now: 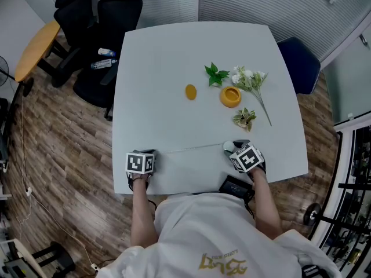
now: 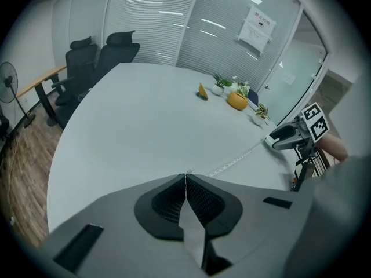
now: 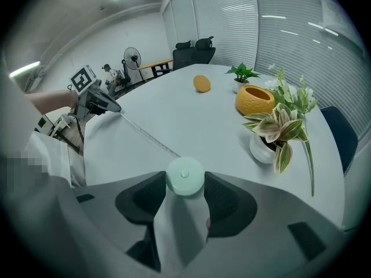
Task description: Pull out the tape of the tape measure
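The left gripper view alone shows the left gripper (image 2: pixel 185 178) clenched, pads pressed together on the free end of the tape (image 2: pixel 239 158), which runs off to the right across the table (image 2: pixel 133 126). The right gripper view alone shows what its claw grasps: the right gripper (image 3: pixel 185 185) has its jaws well apart with the round pale-green tape measure case (image 3: pixel 185 176) clamped between the pads, the tape leaving it towards the other gripper at the table's left edge.

Only the head view gives the whole span. The tape lies drawn out in a thin straight line along the near edge of the table, just inside it, from the near left corner to the case right of the middle. Both forearms reach over the near edge from the person's body, and both grippers tip steeply down with their marker cubes on top and their tips at the tabletop.

Farther in, right of centre, sits a small variegated plant (image 1: pixel 244 119); its white pot shows only in the right gripper view. Beyond it are an orange vase (image 1: pixel 230 96), a sprig of white flowers (image 1: pixel 250 80), an orange oval object (image 1: pixel 191 91) and a small green plant (image 1: pixel 215 74). Black office chairs (image 1: pixel 98 22) stand past the far left corner.
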The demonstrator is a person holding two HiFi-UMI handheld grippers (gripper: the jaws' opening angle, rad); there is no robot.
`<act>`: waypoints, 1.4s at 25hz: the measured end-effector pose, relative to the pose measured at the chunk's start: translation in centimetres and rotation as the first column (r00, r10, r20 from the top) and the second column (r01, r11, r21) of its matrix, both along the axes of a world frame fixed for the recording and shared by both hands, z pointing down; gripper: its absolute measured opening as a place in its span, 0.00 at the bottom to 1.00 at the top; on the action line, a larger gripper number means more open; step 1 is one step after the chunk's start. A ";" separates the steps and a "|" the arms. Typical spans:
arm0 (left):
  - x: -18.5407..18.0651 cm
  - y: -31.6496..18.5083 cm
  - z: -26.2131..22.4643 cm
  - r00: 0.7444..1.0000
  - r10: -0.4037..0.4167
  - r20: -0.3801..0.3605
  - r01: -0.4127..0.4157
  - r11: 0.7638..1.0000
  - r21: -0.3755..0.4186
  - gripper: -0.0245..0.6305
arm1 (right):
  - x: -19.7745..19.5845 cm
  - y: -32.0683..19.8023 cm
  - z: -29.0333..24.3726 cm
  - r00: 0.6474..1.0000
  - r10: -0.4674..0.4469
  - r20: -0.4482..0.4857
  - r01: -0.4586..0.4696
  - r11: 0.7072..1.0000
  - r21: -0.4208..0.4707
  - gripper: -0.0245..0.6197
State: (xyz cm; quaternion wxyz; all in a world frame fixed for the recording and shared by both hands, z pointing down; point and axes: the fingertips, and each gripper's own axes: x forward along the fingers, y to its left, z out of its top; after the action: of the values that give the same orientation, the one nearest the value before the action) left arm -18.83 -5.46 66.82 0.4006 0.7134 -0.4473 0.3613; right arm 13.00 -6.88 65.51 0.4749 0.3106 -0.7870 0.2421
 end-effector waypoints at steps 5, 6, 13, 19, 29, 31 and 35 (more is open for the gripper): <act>-0.7 0.1 0.1 1.000 -0.015 0.003 0.015 1.000 -0.006 0.05 | 0.2 0.0 0.2 1.000 0.005 -0.006 -0.005 1.000 -0.003 0.39; -0.8 0.1 0.1 1.000 -0.016 0.003 0.016 1.000 -0.006 0.05 | 0.2 0.0 0.2 1.000 0.006 -0.006 -0.006 1.000 -0.004 0.39; -0.6 0.0 0.2 1.000 -0.004 0.003 0.004 1.000 -0.012 0.05 | -0.4 -0.1 0.3 1.000 0.004 0.008 -0.004 1.000 -0.009 0.39; -0.5 -0.4 0.4 1.000 -0.006 -0.001 0.006 1.000 -0.008 0.05 | -0.2 -0.2 0.6 1.000 0.007 0.012 -0.006 1.000 -0.020 0.39; -0.5 -0.8 1.1 1.000 0.010 0.027 -0.009 1.000 -0.018 0.06 | -0.2 0.0 1.7 1.000 0.003 0.014 -0.002 0.999 -0.036 0.39; -0.5 -0.9 1.1 0.999 0.012 0.034 -0.011 1.000 -0.011 0.06 | -0.2 0.0 1.8 1.000 0.009 0.017 -0.008 0.999 -0.035 0.39; -0.6 -1.3 1.0 0.998 0.022 0.052 -0.022 1.000 0.004 0.06 | -0.3 -0.1 1.8 1.000 0.017 0.020 -0.016 0.999 -0.039 0.39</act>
State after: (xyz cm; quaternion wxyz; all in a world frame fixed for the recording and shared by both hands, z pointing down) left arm -19.46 -6.72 67.85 0.3831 0.7096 -0.4506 0.3829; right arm 12.71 -6.97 67.30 0.4709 0.3052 -0.7843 0.2644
